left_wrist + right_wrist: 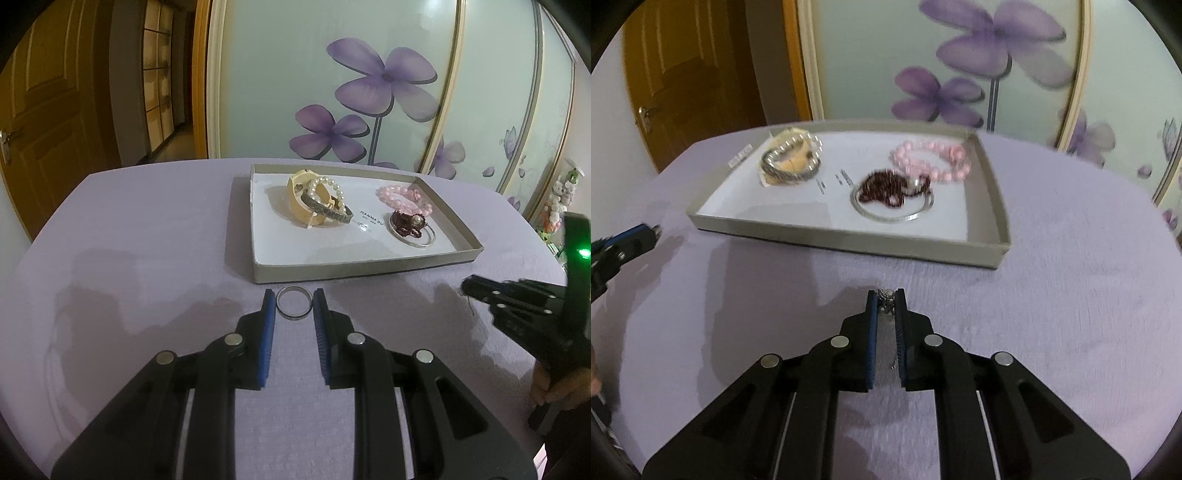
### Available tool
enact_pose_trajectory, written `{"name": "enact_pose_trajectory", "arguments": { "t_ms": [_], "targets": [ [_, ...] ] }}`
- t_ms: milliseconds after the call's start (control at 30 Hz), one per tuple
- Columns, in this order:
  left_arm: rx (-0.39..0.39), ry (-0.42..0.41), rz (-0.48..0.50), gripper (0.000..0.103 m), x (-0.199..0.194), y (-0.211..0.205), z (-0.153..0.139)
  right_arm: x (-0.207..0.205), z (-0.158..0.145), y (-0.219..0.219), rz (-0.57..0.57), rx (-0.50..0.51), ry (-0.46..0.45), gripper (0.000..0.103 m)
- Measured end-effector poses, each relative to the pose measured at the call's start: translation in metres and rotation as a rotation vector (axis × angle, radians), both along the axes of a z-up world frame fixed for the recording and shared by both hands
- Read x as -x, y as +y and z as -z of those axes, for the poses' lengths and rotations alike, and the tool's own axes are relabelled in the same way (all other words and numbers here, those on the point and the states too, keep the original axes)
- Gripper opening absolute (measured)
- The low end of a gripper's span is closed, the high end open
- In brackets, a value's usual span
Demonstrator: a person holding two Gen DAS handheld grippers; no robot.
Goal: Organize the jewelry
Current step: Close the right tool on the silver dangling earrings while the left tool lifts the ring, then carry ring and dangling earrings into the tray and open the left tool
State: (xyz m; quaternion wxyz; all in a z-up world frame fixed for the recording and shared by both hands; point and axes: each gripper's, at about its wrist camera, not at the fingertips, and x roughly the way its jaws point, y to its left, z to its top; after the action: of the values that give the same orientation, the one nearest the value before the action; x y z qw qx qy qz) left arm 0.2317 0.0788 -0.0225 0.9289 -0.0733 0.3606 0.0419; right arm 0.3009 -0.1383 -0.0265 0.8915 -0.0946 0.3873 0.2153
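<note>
Left gripper [294, 304] jaws pinch the ring [294, 302] at their tips; it could pop out; right gripper [886, 302] jaws hold a small chain [885, 301], which may slip short of the tray [846, 242].

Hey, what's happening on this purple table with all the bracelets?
A person is sorting jewelry into a shallow box using two hand-held tongs. The left tongs pinch a silver ring in front of the box. The right tongs are closed on a small silvery piece, perhaps a chain; blur hides what it is. Already in the box: a watch, a pearl bracelet, pink beads and a dark red strand.
</note>
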Motion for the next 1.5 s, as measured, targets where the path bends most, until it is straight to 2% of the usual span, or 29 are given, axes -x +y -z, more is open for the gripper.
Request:
{"name": "enact_pose_trajectory", "arguments": {
  "t_ms": [400, 833, 1167, 1500],
  "targets": [
    [-0.016, -0.038, 0.001, 0.021, 0.004, -0.005, -0.019, 0.036, -0.075, -0.011, -0.022, -0.063, -0.218, 0.009],
    [0.010, -0.096, 0.028, 0.021, -0.030, -0.009, -0.047, 0.012, -0.115, -0.014, 0.013, -0.127, -0.328, 0.009],
    [0.015, -0.127, 0.070, 0.021, -0.080, -0.020, -0.049, -0.023, -0.123, -0.006, 0.026, -0.172, -0.345, 0.009],
    [-0.006, -0.121, 0.087, 0.021, -0.121, -0.020, -0.031, -0.054, -0.106, 0.007, 0.014, -0.188, -0.318, 0.009]
  ]
}}
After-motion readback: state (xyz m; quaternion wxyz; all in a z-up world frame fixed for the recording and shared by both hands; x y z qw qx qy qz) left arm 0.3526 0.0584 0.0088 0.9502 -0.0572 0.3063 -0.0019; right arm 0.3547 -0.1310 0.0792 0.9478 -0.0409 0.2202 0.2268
